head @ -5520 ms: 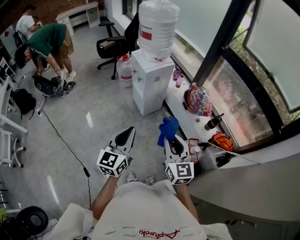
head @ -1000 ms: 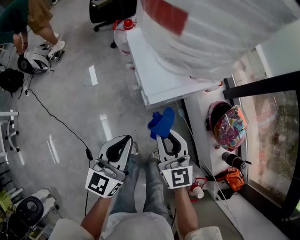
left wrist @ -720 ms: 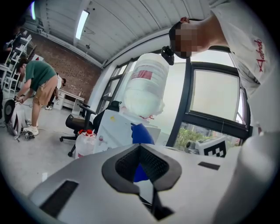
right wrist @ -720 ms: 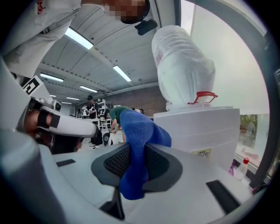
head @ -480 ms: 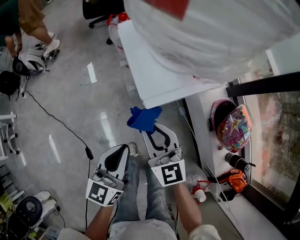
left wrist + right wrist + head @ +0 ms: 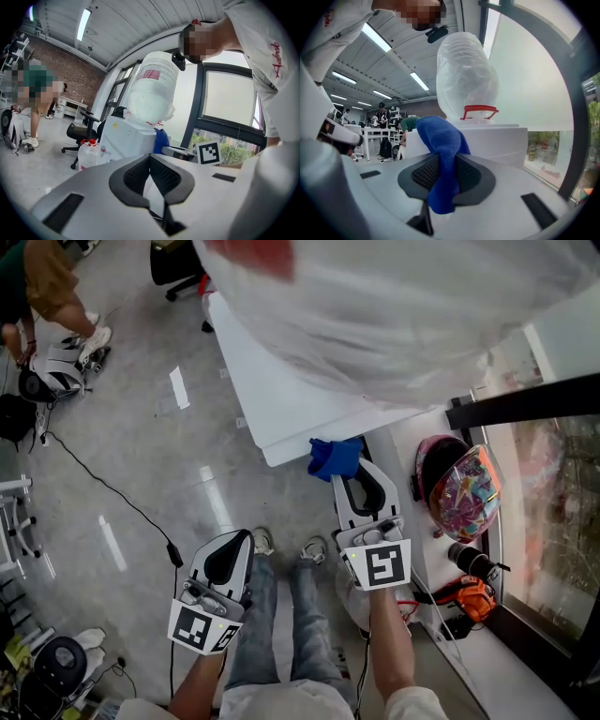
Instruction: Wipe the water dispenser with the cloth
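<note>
Now, with my right gripper [image 6: 347,474] gripping the cloth [image 6: 335,457] in its jaws at the water dispenser's [image 6: 281,399] near corner, I should press flat and sweep evenly, while my left gripper [image 6: 236,538] hangs closed on nothing.

My right gripper [image 6: 356,474] is pushed forward, its jaws clamped on the blue cloth [image 6: 335,457], which I see at the near corner of the water dispenser [image 6: 281,399]. My left gripper [image 6: 236,538] sits further back from the water dispenser, jaws pressed together with nothing between them. My right forearm [image 6: 389,643] and left forearm [image 6: 202,676] both point ahead.
</note>
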Action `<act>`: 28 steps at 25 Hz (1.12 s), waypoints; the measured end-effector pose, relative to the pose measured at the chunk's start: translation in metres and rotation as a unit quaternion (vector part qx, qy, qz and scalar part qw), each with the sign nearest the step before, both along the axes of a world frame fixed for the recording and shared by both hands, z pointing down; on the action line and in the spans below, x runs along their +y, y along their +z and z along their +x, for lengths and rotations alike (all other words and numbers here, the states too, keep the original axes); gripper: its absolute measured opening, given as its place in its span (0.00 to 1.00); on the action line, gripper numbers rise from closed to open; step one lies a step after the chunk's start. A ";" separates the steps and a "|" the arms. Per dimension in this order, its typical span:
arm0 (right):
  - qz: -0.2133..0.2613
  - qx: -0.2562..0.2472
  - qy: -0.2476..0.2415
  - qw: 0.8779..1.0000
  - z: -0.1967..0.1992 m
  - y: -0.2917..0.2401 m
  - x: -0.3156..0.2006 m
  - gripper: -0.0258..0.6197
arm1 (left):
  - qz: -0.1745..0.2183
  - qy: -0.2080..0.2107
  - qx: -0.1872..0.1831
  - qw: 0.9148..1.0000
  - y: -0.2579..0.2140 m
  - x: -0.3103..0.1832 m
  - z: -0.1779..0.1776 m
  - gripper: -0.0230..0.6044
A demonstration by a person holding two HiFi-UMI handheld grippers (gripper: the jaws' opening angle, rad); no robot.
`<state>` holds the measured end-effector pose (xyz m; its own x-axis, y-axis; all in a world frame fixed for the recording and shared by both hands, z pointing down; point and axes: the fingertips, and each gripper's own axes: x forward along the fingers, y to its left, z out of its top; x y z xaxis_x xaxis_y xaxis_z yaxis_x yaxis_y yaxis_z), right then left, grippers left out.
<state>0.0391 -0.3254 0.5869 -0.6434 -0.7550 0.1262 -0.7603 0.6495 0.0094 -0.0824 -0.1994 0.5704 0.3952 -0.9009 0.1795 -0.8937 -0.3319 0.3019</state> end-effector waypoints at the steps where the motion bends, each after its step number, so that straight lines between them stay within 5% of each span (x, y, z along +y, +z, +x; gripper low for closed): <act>1: 0.006 0.003 0.007 1.000 0.010 -0.001 -0.008 0.19 | 0.000 0.001 -0.001 1.000 0.000 -0.001 0.001 0.05; 10: 0.016 0.005 0.094 0.995 0.114 0.004 -0.078 0.19 | -0.001 0.008 -0.006 1.000 0.004 -0.007 0.016 0.05; 15: 0.016 0.002 0.123 0.992 0.140 0.008 -0.095 0.19 | -0.003 0.010 -0.007 1.000 0.005 -0.003 0.017 0.05; 22: 0.023 0.003 0.118 0.993 0.130 0.008 -0.073 0.19 | -0.002 0.009 -0.006 1.000 0.008 0.008 0.014 0.05; 28: -0.001 -0.013 0.061 0.998 0.054 0.028 -0.008 0.19 | -0.006 0.009 -0.001 1.000 0.016 0.025 0.005 0.05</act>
<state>0.0926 -0.3332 0.6153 -0.5501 -0.8276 0.1115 -0.8335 0.5524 -0.0122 -0.0775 -0.1744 0.5866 0.4103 -0.8918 0.1907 -0.8885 -0.3439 0.3037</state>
